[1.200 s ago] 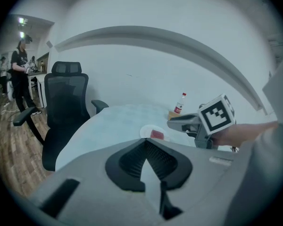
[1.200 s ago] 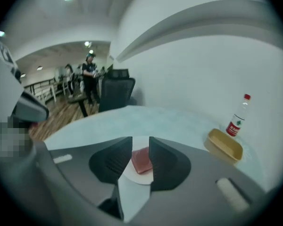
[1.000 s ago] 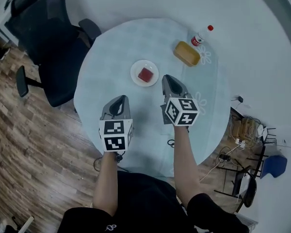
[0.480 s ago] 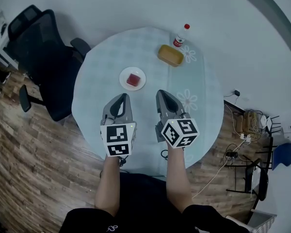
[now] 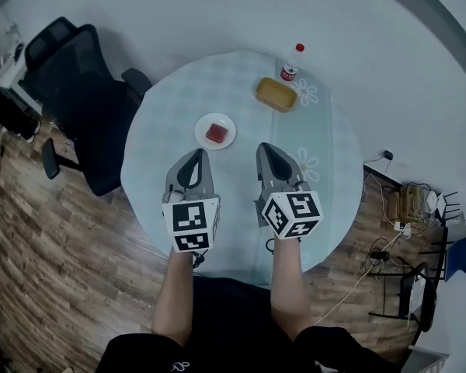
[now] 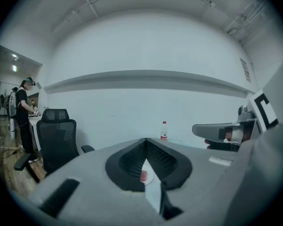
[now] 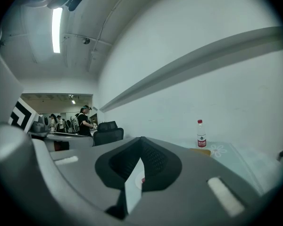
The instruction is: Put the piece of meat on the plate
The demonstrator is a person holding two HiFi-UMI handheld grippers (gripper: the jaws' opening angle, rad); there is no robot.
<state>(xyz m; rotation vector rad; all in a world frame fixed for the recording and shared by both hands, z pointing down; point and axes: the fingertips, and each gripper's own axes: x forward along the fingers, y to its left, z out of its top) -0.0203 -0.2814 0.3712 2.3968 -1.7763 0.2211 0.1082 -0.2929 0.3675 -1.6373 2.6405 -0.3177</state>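
- Firstly, the wooden floor [image 5: 54, 239] fills the left of my head view, with loose cables [image 5: 377, 251] lying on it at 4 o'clock from the table.
- Round table [image 5: 330, 169]: pale cloth with a faint flower print. It carries everything listed below except the chair.
- Black office chair [image 5: 78, 84]: it stands off the table edge at 10 o'clock, seat turned towards the table.
- Left gripper [image 5: 192, 155]: held over the near half of the table, at 7 o'clock from the table's middle and pointing to 12 o'clock. Its own view shows the jaws pressed together at the tips with nothing between them.
- Right gripper [image 5: 266, 148]: held beside the left one and apart from it, at 5 o'clock from the table's middle. Its jaws are likewise pressed together and hold nothing.
- Yellow oblong object [image 5: 276, 94]: it lies at 1 o'clock on the table, near the far edge. I cannot tell what it is.
- White plate [image 5: 205, 124]: it sits just past the table's middle, at 1 o'clock from the left gripper's tips and 10 o'clock from the right gripper's tips, clear of both.
- Bottle [image 5: 293, 62]: upright, red cap and red label, at the far rim just beyond the yellow object.
- Piece of meat [image 5: 216, 134]: a small red block lying on the plate, near its centre and untouched by either gripper.
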